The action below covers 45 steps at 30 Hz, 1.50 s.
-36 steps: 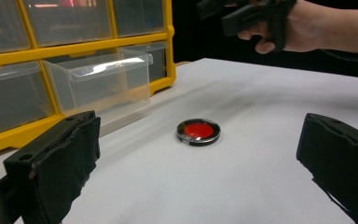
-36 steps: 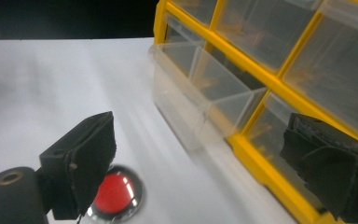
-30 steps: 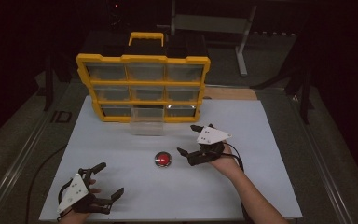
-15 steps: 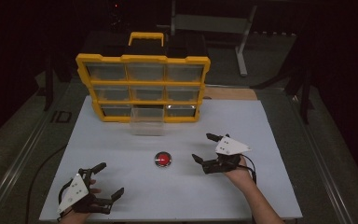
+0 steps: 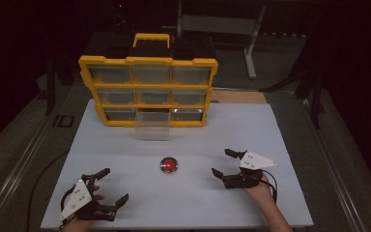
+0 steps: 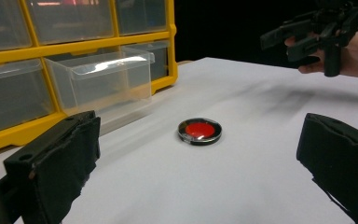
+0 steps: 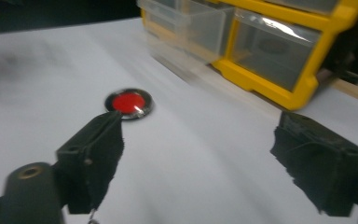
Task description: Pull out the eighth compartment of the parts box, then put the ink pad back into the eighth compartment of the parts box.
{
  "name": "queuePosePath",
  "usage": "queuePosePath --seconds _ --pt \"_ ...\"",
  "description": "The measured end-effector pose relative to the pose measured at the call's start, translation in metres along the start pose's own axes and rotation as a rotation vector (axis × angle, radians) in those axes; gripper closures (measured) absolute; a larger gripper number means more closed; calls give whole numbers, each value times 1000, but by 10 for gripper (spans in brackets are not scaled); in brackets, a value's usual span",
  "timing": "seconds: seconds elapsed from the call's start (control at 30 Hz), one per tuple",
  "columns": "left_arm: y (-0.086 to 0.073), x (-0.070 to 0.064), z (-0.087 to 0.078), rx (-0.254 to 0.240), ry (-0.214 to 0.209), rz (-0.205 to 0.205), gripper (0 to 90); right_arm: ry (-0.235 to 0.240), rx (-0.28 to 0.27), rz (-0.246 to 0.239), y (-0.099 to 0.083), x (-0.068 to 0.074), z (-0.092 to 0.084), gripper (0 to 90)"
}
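A small round red disc with a shiny metal rim (image 5: pixel 168 165) lies on the white table (image 5: pixel 280 145) between the wide-open, empty left gripper (image 5: pixel 107 189) and the right gripper (image 5: pixel 223 164), whose jaws have just been closing slightly around nothing, while blur softens the yellow drawer cabinet's (image 5: pixel 147 62) pulled-out clear drawer (image 5: pixel 152 126).

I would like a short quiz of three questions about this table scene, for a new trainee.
1. True or false: the red disc lies inside the pulled-out clear drawer.
2. Which gripper is nearer the yellow organizer: A left, B right?
3. What do the right gripper's jaws hold?

Key: 1 false, it lies on the white table. 2 B. 3 Nothing; they stand open.
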<state>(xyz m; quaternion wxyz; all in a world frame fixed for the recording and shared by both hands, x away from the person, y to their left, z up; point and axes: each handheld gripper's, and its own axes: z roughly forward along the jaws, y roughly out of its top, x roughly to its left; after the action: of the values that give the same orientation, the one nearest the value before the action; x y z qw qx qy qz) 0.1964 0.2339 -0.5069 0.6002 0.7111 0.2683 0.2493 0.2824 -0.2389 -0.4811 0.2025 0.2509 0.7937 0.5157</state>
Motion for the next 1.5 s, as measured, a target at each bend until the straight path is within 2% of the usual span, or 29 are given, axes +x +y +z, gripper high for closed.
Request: queuePosePath --seconds 0.03,0.1,0.27,0.37,0.5,0.6,0.63,0.73,0.77,0.87,0.93,1.1,1.37,1.5 --pt "0 0 0 0 0 -1 0 -15 16 0 -1 1 -1 162" --pt "0 0 0 0 1 -1 0 -29 9 -3 -5 3 -5 152" --pt "0 0 0 0 3 -1 0 -82 -4 31 -12 6 -16 100" --pt "0 0 0 1 4 -1 0 -80 -4 68 -16 6 -22 89" --pt "0 0 -1 1 6 1 0 -83 2 78 -24 8 -29 90" --pt "0 0 -2 1 9 0 0 -95 0 44 -29 11 -36 108" --pt "0 0 -2 1 9 -1 0 -101 15 32 -29 12 -38 134" --pt "0 0 -1 4 8 -3 0 -95 25 17 -33 14 -42 137" --pt "0 0 -1 4 7 -2 0 -110 33 12 -34 14 -43 137" --pt "-1 0 -1 6 7 -3 0 -137 0 -5 -34 14 -46 132" --pt "-1 1 -1 7 8 -3 0 -148 -4 3 -34 14 -46 119" --pt "-2 1 0 11 7 -6 0 -131 -12 40 -37 11 -43 94" --pt "-2 1 -2 8 11 -13 0 -119 -4 45 -34 12 -43 87" --pt "-1 4 -2 9 12 -30 0 -118 -2 42 -35 13 -43 87"
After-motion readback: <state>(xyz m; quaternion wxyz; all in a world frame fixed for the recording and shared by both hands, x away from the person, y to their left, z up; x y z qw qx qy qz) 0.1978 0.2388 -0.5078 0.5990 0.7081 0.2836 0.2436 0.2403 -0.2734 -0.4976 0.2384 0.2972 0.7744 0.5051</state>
